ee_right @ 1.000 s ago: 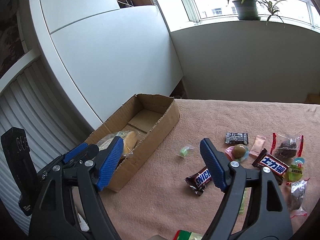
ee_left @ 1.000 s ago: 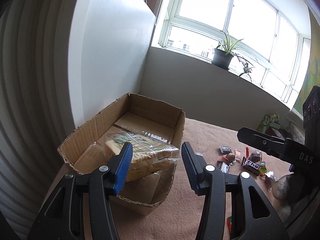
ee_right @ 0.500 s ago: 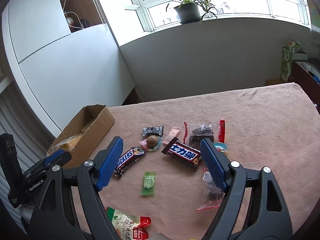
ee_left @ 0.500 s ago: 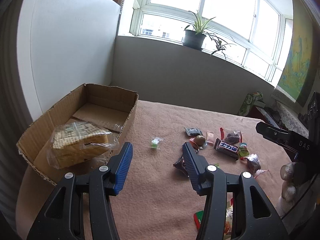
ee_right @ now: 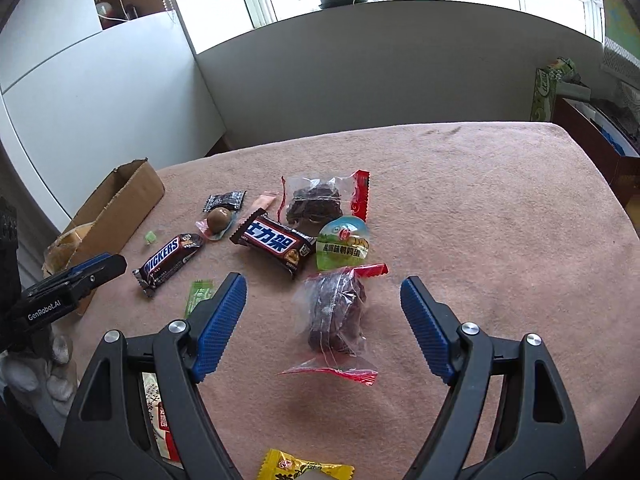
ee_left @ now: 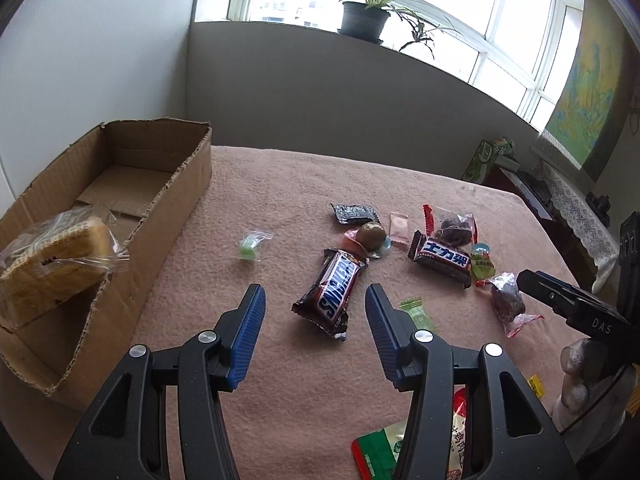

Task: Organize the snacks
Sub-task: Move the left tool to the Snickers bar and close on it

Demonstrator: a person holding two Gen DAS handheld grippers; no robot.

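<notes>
The left tool (ee_left: 314, 312), half open and empty, is hovering over the chocolate bar (ee_left: 331, 289) at 12 o'clock. The right tool (ee_right: 323, 316), wide and empty, is straddling the clear packet (ee_right: 335, 312). Lower each squarely before closing; the box (ee_left: 168, 216) is waiting at 10 o'clock.

Ahead of you, daylight pours through a wide white-framed window (ee_left: 436, 28) along the top of the frame, with a potted plant (ee_left: 366, 12) on its sill. Below runs a grey wall (ee_left: 340, 100). A white cabinet (ee_right: 92, 92) fills the left. The table (ee_right: 480, 208) wears a pink cloth.
</notes>
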